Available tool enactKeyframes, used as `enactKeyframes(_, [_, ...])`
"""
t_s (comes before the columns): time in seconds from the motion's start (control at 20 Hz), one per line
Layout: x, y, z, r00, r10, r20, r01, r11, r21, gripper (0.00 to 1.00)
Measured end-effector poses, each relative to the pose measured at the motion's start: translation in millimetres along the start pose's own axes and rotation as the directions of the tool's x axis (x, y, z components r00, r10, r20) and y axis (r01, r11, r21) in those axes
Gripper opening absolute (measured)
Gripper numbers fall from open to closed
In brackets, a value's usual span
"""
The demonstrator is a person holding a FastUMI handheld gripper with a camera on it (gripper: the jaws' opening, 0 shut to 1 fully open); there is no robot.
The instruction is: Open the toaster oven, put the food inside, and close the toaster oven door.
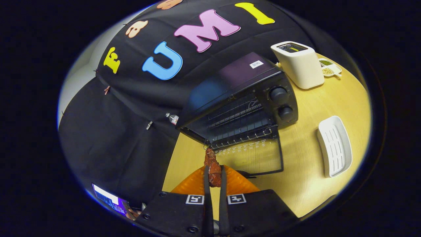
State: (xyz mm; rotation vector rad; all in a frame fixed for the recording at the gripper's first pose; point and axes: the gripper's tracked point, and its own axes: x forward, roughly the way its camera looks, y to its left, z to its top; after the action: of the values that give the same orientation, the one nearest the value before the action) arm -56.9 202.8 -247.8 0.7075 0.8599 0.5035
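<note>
Between the two black fingers, the gripper pinched a reddish-brown piece of food, probably a rib or a strip of roast meat, though the fisheye view left its exact kind unclear. Both fingers pressed on its lower half, so its upper end stood free and pointed toward the toaster oven, which seemed a sensible hold for leading the free end in first. That black oven sat just ahead on the wooden table, its glass door already dropped flat on the tabletop, so the opening step looked done and the cavity lay exposed. A wire rack showed inside, set low enough to take the food. The tip of the food hung near the left front corner of the open door, not yet inside, so the next move would likely call for carrying it over the door and onto the rack. An orange ridged mat lay under the fingers. Beyond the oven stood a white pop-up toaster with a small divided dish beside it, and a white slotted tray rested well to the right of the door, clear of its swing.
</note>
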Motion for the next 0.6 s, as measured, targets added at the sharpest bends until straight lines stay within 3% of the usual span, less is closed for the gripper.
enactKeyframes(0.6, [71.5,-19.2,20.7,0.996,-0.055,0.073,0.049,0.996,0.081,0.11])
